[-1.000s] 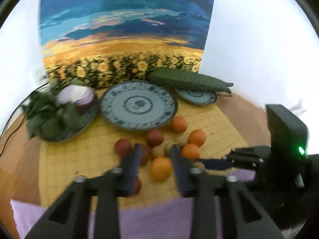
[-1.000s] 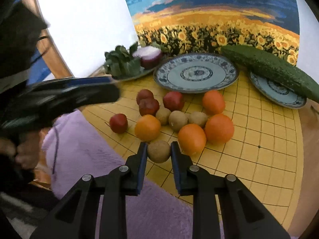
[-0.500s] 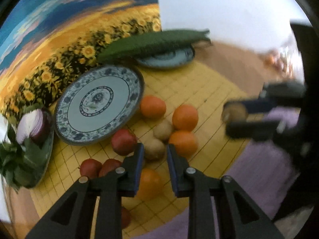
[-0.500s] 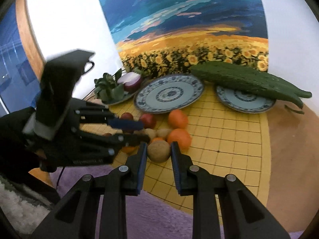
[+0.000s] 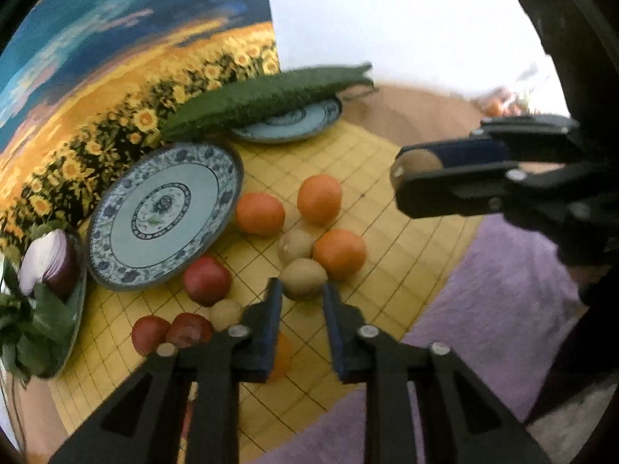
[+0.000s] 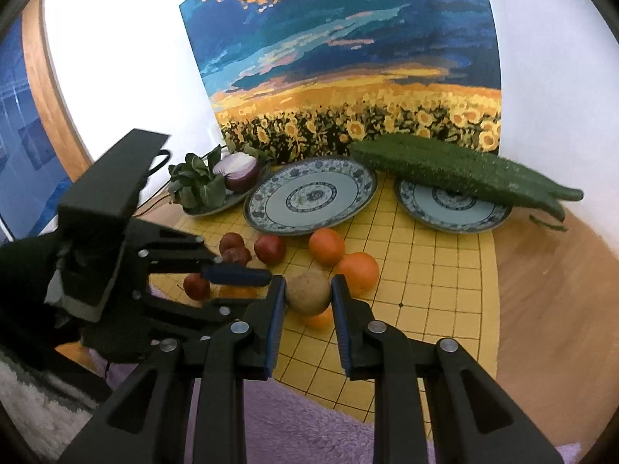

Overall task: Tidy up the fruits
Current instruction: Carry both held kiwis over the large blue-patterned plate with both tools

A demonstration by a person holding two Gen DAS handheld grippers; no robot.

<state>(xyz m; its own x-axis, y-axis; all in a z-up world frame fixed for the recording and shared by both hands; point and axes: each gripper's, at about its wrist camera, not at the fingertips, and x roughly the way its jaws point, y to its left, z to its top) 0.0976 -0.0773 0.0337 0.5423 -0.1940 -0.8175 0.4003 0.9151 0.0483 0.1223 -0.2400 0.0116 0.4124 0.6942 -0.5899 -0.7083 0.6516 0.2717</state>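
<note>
Fruit lies loose on a yellow checked mat: three oranges, brown kiwis and dark red fruits. My left gripper points down into the pile. It is shut on a kiwi that rests on the mat beside an orange. My right gripper is shut on another kiwi, held above the mat. That gripper and its kiwi show at the right of the left wrist view. An empty patterned plate lies behind the fruit.
Two long green cucumbers lie across a second plate at the back right. A third plate at the back left holds greens and a halved red onion. A sunflower picture leans on the wall. Purple cloth lies in front.
My left gripper rolled and sank into the fruit pile, and its jaws closed around a kiwi. My right gripper lifted its kiwi off the mat.
</note>
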